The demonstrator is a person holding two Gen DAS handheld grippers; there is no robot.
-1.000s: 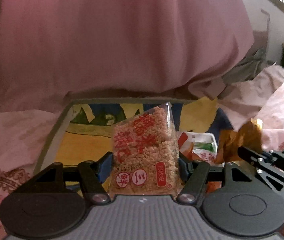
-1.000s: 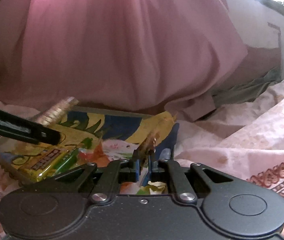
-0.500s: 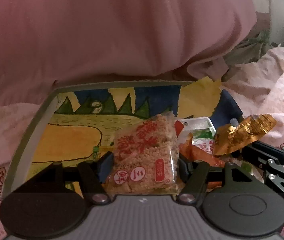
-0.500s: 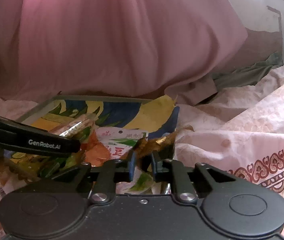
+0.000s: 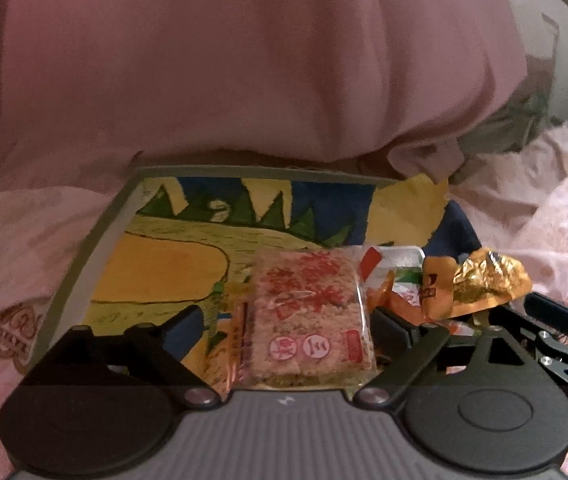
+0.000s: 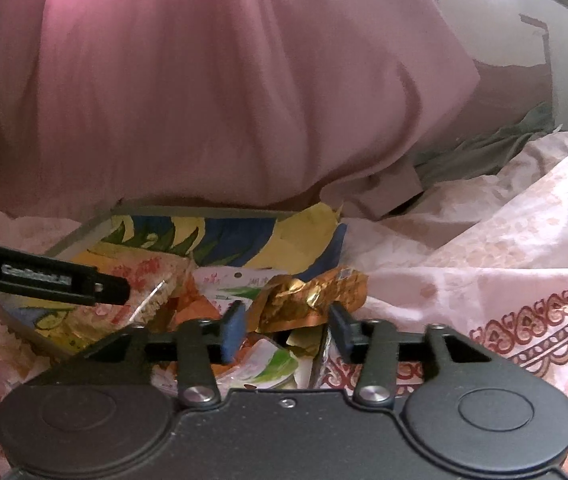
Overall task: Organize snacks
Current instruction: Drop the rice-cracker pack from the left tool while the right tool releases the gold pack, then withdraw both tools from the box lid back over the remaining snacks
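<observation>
Left gripper (image 5: 287, 330): jaws spread wide, rice-cracker packet (image 5: 309, 314) lying flat between them with visible gaps on both sides, so nothing is clamped. Packet's long axis runs 6-to-12 in the left wrist view, along the fingers; red print reads upside down, round stamps at the near end, 6 o'clock. It sits on top of other wrappers inside the tray (image 5: 84, 256), right half of it, with a thin orange wrapper (image 5: 238, 340) just beside it at 9 o'clock.

Right gripper (image 6: 285, 322): jaws also well open, blue pads apart. Gold foil packet (image 6: 309, 294) lies between and slightly past the fingertips, not pinched, crumpled, long axis roughly 9-to-3 across the gripper, far end tipped up toward 2 o'clock. Resting on the snack pile at the tray's right edge. In the left wrist view the same foil packet shows at 3 o'clock of the rice cracker, near but apart.

Under the foil: white-and-green pouch (image 6: 244, 284), partly covered. Tray floor carries a yellow/blue/green printed picture; left half of it bare. Tray sits on pink patterned bedding (image 6: 483, 264), with a big pink pillow (image 6: 204, 80) at 12 o'clock, touching the tray's far rim.
</observation>
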